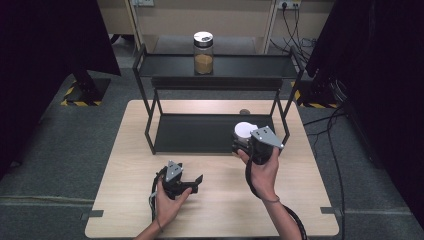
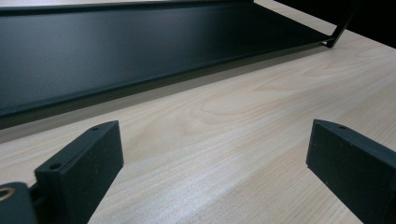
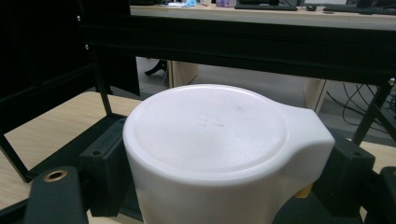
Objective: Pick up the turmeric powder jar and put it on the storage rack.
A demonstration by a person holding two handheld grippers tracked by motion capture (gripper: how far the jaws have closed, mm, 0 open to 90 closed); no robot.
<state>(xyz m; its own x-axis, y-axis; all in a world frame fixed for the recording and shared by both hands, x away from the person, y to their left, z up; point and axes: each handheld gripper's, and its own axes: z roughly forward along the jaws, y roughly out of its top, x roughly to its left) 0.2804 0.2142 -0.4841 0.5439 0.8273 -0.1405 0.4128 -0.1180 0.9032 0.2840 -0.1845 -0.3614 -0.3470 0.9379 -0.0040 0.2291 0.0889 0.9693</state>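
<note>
A pale wooden counter (image 1: 130, 200) carries a black two-tier metal rack (image 1: 150, 125), seen from above with a person's forearms entering from the bottom edge. On the rack's top shelf (image 1: 165, 65) stands a clear jar (image 1: 203, 53) with a dark lid, partly filled with something tan; that placement looks already done. The lower shelf (image 1: 200, 132) is bare except at its right front corner, where the right gripper (image 1: 248, 144) holds a white lidded container (image 1: 244, 131), its jaws closed against the container's two sides. In the right gripper view the white container sits between the jaws, its flat round lid with a side tab facing up, and the rack's frame rises behind it. Whether its base already touches the lower shelf cannot be told. What seems left is to set it down and let go. The left gripper (image 1: 192, 181) rests low over the counter in front of the rack, its jaws wide apart with nothing between them.
</note>
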